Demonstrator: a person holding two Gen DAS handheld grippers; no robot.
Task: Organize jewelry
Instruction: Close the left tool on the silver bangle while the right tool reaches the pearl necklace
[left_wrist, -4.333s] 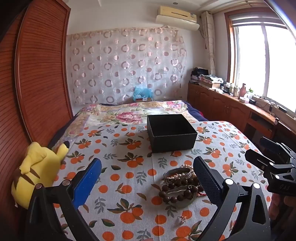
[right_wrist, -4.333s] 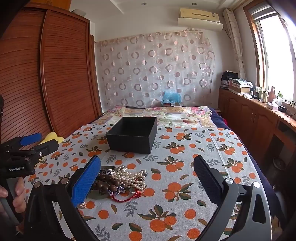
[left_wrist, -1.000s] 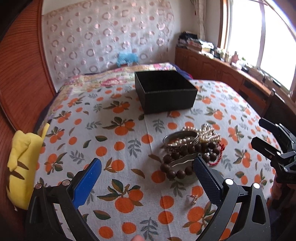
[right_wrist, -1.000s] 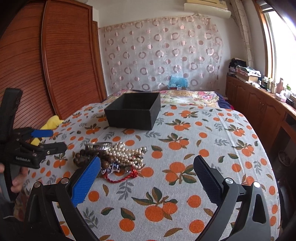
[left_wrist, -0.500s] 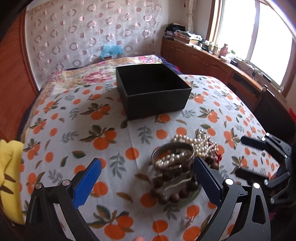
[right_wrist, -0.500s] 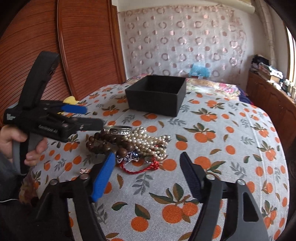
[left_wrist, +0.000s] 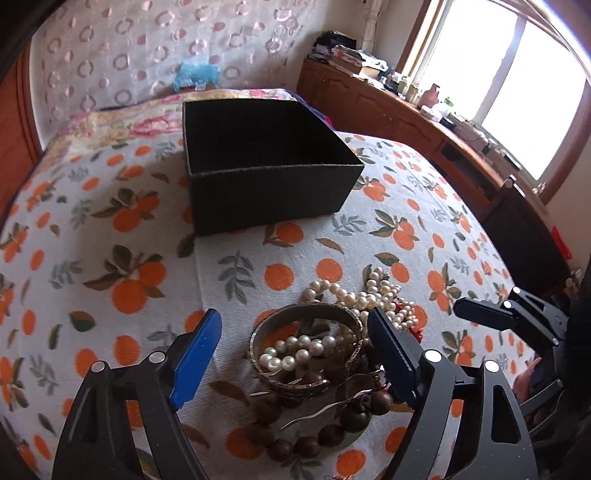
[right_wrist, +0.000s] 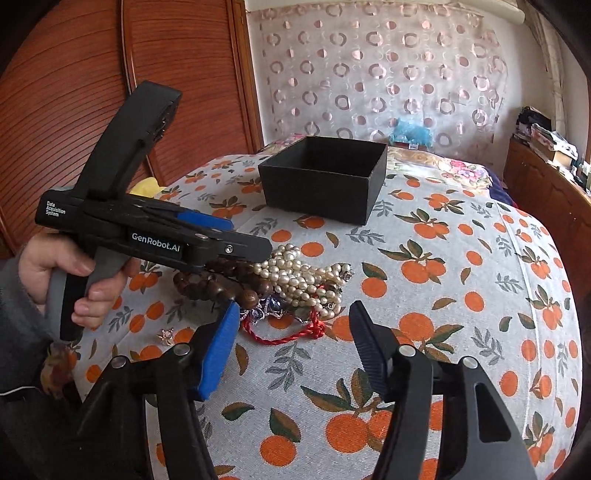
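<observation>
A heap of jewelry lies on the orange-print cloth: a silver bangle (left_wrist: 306, 347), white pearl strands (left_wrist: 373, 295), brown wooden beads (left_wrist: 295, 439) and a red cord (right_wrist: 288, 334). My left gripper (left_wrist: 295, 358) is open, its fingers on either side of the bangle, low over the heap. It also shows in the right wrist view (right_wrist: 236, 236) above the beads. My right gripper (right_wrist: 291, 349) is open and empty, just short of the red cord and pearls (right_wrist: 299, 275). An empty black box (left_wrist: 266, 162) stands behind the heap.
A small ring (right_wrist: 166, 334) lies on the cloth left of the heap. A yellow plush toy (right_wrist: 146, 184) sits by the wooden wardrobe (right_wrist: 74, 92). A wooden counter (left_wrist: 424, 122) with clutter runs under the window at right.
Both grippers have moved down and in toward the jewelry heap. The left gripper's fingers now straddle the bangle. Both jaws have narrowed but stay open.
</observation>
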